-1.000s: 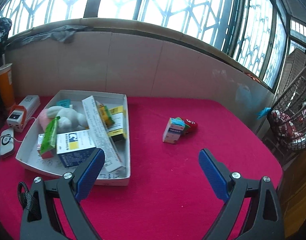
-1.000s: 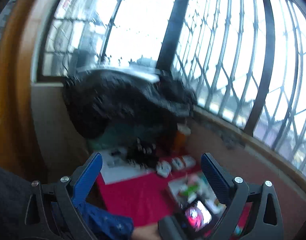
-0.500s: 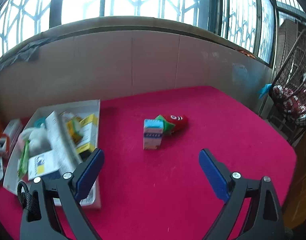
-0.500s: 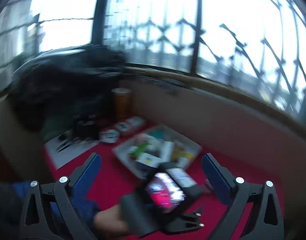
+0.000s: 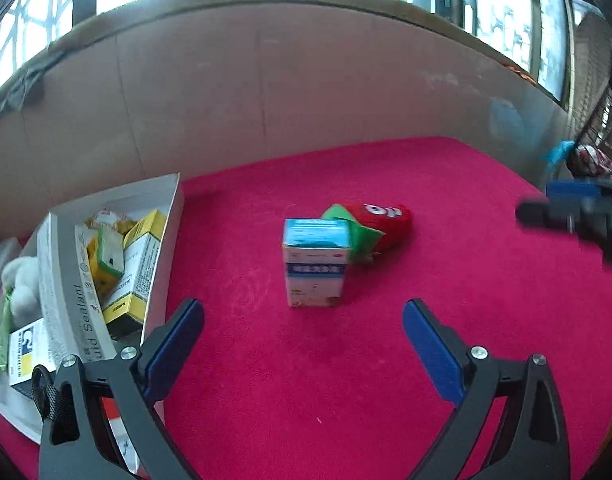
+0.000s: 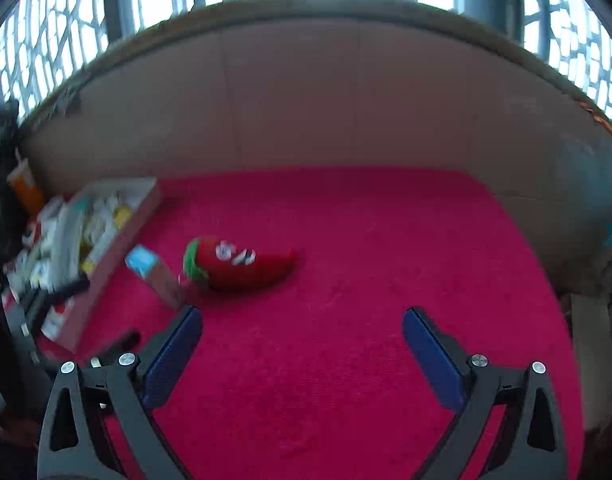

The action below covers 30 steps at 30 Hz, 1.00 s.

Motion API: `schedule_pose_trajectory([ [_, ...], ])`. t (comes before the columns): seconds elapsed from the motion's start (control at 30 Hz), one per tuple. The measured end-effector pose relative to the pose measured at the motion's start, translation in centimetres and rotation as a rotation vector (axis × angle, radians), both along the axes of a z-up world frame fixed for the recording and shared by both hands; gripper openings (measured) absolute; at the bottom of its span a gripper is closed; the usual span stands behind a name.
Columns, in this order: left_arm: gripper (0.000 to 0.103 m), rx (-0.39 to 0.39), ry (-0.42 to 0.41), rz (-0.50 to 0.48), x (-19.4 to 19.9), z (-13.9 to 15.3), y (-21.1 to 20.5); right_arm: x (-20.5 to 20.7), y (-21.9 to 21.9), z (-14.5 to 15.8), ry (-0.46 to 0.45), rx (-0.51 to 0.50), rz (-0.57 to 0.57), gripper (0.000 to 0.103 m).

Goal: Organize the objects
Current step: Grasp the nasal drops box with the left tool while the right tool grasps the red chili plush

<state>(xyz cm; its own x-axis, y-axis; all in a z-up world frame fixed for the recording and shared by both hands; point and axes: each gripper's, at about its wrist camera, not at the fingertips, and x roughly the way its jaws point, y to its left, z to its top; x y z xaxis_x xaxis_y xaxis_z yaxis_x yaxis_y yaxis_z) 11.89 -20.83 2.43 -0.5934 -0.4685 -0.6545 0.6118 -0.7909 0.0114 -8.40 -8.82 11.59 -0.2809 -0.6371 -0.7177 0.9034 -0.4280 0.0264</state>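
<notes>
Hiding the chili toy's stem: small carton.

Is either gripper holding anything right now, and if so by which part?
Nothing is held. The left gripper and right gripper are both open and empty over the red tablecloth.

Left gripper jaws wide, just been opening, nothing between; right gripper wide, empty, both angled down.

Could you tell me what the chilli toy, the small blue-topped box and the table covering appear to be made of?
Chilli toy: soft plush fabric, judging by its rounded stuffed shape and stitched-looking eyes. Small box: printed card, probably, given its sharp folded edges and slight sheen. Table covering: red cloth, seemingly felt or short pile, matte with a fine fuzzy grain.
</notes>
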Motion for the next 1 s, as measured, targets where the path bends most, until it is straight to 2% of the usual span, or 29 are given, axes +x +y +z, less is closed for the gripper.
schedule_pose_trajectory([
  [0.2, 0.099, 0.008, -0.020, 0.023, -1.4, -1.1, -1.7, 0.7, -2.9, -1.9, 0.108, 0.026, 0.078, 0.101],
  [0.4, 0.099, 0.042, -0.033, 0.036, -2.4, -2.3, -2.9, 1.8, -5.3, -4.2, 0.228, 0.103, 0.163, 0.100],
  [0.67, 0.099, 0.087, -0.035, 0.077, -2.2, -2.6, -4.3, 1.5, -8.0, -4.7, 0.230, 0.095, 0.265, 0.100],
  [0.87, 0.099, 0.095, -0.032, 0.084, -2.0, -2.6, -4.4, 1.9, -11.0, -5.5, 0.239, 0.139, 0.383, 0.099],
  [1.0, 0.098, 0.108, -0.037, 0.104, -1.7, -2.7, -4.7, 1.6, -12.5, -6.0, 0.193, 0.155, 0.424, 0.099],
])
